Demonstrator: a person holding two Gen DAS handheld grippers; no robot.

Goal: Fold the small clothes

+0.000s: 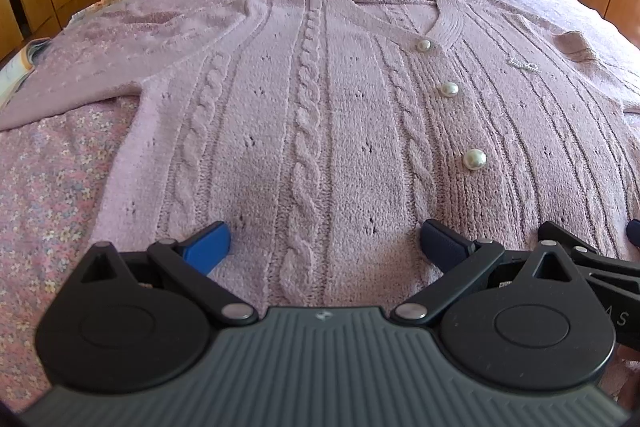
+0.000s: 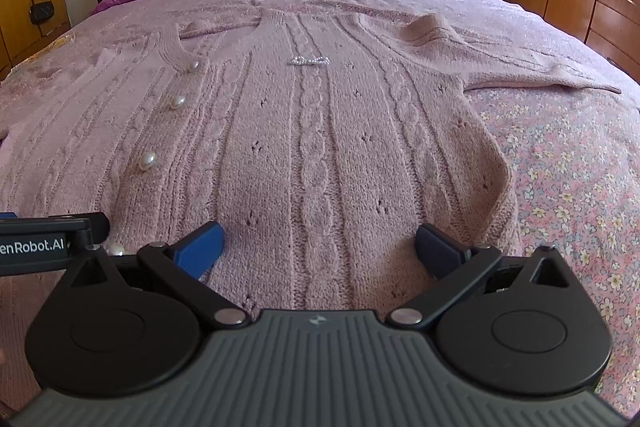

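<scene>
since the cardigan (image 1: 320,131) lies flat and unfolded, nothing's done; left gripper (image 1: 326,247) and right gripper (image 2: 318,247) both wide open at hem, empty.

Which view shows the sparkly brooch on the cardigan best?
The right wrist view: the brooch sits near the picture's centre on the cardigan, its beaded shape fairly clear. In the left wrist view the brooch lies far right, stretched by the fisheye and faint against the knit.
</scene>
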